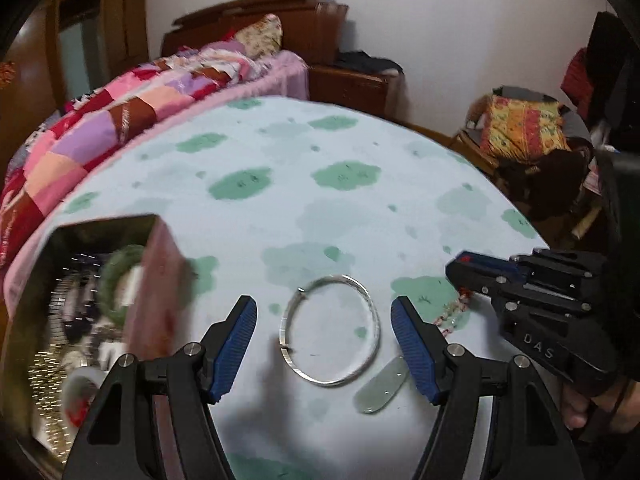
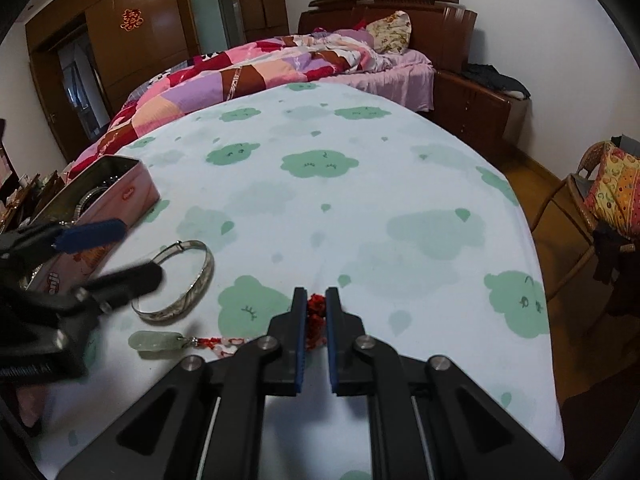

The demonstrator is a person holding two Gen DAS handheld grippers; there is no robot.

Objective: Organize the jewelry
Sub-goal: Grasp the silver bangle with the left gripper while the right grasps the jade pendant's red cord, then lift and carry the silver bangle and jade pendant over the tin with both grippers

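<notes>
A silver bangle (image 1: 331,330) lies flat on the cloud-print sheet (image 1: 304,184), between the open fingers of my left gripper (image 1: 323,322), which hovers over it. A pale green jade pendant (image 1: 382,390) on a red cord lies just right of the bangle. My right gripper (image 2: 316,320) is shut on the red cord (image 2: 316,312); the pendant (image 2: 154,340) trails to its left. The bangle (image 2: 180,284) shows there too, beside the left gripper (image 2: 104,256). An open pink tin (image 1: 100,312) with jewelry inside stands at the left.
The tin (image 2: 120,196) sits near the sheet's left edge. A patchwork quilt (image 2: 240,76) covers the bed behind. A chair with a yellow cushion (image 1: 520,128) stands at the right, beyond the sheet's edge.
</notes>
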